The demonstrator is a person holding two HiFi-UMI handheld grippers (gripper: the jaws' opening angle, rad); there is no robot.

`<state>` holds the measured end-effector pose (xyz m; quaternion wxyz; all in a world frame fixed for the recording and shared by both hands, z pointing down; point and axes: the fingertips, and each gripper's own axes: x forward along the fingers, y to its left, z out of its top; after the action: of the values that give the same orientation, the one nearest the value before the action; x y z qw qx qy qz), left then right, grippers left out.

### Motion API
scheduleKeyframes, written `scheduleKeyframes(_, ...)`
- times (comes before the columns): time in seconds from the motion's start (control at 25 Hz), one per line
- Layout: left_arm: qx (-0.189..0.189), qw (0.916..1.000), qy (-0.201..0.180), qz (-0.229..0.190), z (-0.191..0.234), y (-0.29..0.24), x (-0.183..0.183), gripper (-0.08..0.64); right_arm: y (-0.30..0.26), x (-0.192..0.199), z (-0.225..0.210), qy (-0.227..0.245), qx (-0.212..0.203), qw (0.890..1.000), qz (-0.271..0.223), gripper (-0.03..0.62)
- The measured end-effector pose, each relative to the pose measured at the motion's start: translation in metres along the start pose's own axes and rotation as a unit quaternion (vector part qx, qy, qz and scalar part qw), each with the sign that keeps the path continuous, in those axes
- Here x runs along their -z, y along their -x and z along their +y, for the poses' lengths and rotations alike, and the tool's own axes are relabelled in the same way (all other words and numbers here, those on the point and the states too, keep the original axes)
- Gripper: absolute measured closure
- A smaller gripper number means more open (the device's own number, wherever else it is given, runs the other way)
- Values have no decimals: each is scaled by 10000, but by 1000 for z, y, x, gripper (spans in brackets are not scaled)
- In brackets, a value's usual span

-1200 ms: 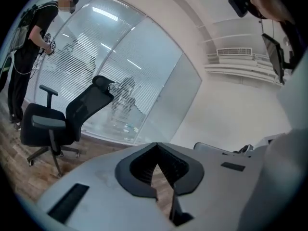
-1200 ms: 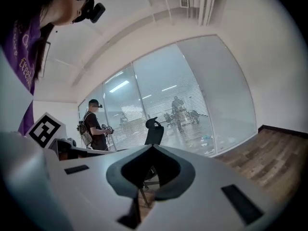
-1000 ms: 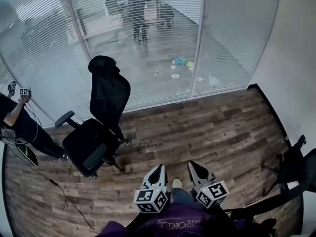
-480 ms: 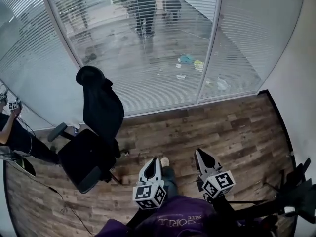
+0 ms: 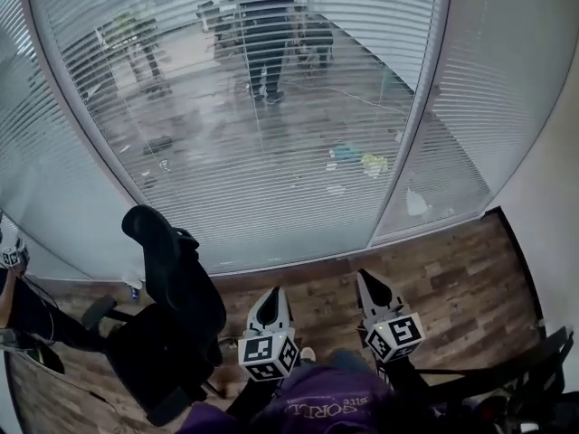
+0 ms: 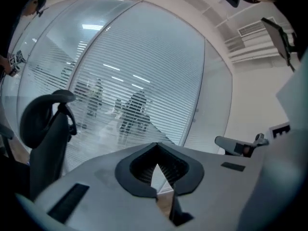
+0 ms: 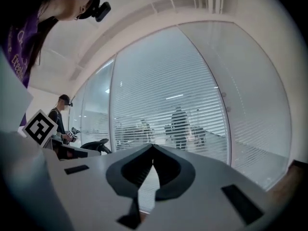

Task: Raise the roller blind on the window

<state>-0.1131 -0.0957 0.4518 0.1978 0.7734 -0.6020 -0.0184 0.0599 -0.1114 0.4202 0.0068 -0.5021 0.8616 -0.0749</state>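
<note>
A slatted blind point(image 5: 235, 152) hangs lowered across the curved glass wall ahead, and its slats let the room behind show through. It also fills the left gripper view point(image 6: 144, 71) and the right gripper view point(image 7: 163, 90). My left gripper point(image 5: 270, 292) and right gripper point(image 5: 366, 278) are held side by side low in front of me, pointing at the blind and well short of it. Both are shut with nothing in them: the left gripper point(image 6: 156, 143) and the right gripper point(image 7: 152, 146) each show tips meeting. No cord or chain is visible.
A black office chair point(image 5: 172, 306) stands close at my left, on the wood floor point(image 5: 452, 278). Another person holds grippers point(image 5: 11, 259) at the far left. A second chair point(image 5: 534, 369) is at the right, below a white wall point(image 5: 552, 152). People point(image 5: 267, 25) stand behind the glass.
I have come much closer to the glass wall; the blind now fills most of the head view. The black chair has slid to the lower left. Both grippers stay shut.
</note>
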Motion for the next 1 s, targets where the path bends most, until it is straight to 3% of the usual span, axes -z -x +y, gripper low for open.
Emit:
scheduleKeyframes(0.16,213,9994,287,17,-11,-57,4,560,-42,7,-46,51,235,9996,126,594)
scheduleKeyframes(0.36,-41,9987,488,154,-10,-118,31,560,-87,-1,-141,712,644,9953,82,594)
scheduleKeyframes(0.48,-205,9993,306,-60,-13,-161,28,560,-111,-36,-215,1366,903,9864,-162,594)
scheduleKeyframes(0.64,-334,9984,232,-381,-15,-209,15,559,-138,-104,-308,1325,1376,9784,-784,589)
scheduleKeyframes(0.72,-446,9979,99,-462,-15,-224,15,559,-147,-134,-346,1498,1634,9698,-1020,535)
scheduleKeyframes(0.88,-422,9987,31,-301,-22,-251,30,558,-167,-162,-397,2516,1968,9432,-912,485)
scheduleKeyframes(1.0,-382,9989,12,-264,-18,-266,32,559,-181,-167,-414,2572,1932,9439,-747,480)
